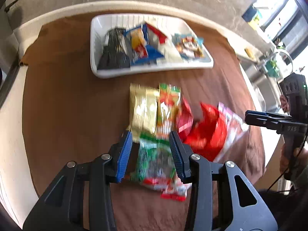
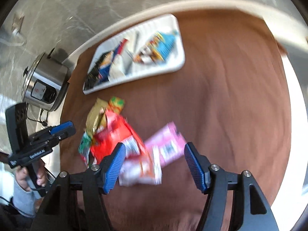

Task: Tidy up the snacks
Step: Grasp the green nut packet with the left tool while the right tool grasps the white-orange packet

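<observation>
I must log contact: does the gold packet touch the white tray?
Apart. In the left wrist view, a strip of brown cloth lies between the gold packet and the white tray's near rim.

Matt brown cloth (image 1: 67, 115) covers the table, lightly creased. Beyond the fingers, a smooth white plastic tray (image 1: 96, 71). Glossy foil-look snack packets (image 1: 143, 109) just ahead of the pads (image 1: 125, 154), which are ribbed blue, rubbery looking. Brushed-metal cooker (image 2: 46, 82), shiny, left of right fingers.
</observation>
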A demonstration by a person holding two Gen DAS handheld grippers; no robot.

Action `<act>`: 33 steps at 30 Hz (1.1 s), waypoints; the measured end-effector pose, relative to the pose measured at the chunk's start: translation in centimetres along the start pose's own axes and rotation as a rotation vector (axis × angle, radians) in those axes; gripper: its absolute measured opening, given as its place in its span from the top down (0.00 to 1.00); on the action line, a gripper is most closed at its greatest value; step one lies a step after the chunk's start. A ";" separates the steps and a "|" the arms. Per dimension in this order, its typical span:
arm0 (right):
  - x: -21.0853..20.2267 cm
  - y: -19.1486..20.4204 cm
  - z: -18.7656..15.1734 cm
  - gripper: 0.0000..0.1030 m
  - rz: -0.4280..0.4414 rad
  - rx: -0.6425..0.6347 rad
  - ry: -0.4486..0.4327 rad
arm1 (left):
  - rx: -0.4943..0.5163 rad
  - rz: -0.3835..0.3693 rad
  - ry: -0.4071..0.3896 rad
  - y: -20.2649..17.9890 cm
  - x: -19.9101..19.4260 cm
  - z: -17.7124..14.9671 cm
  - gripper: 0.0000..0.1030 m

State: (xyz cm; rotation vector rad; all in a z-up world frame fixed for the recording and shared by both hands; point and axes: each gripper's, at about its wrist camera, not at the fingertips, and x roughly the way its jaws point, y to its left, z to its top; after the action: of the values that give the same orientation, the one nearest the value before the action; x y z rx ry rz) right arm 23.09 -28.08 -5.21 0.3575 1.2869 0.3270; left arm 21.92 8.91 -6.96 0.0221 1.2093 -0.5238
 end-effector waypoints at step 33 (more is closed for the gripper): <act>4.8 0.6 -4.0 0.32 0.180 0.274 0.041 | 0.099 -0.078 0.085 -0.2 2.7 -2.4 0.54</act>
State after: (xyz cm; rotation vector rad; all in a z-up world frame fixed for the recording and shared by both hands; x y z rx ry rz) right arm 20.39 -25.13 -10.09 0.7053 1.3453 0.3111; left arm 20.38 8.38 -10.21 0.0830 1.2698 -0.6562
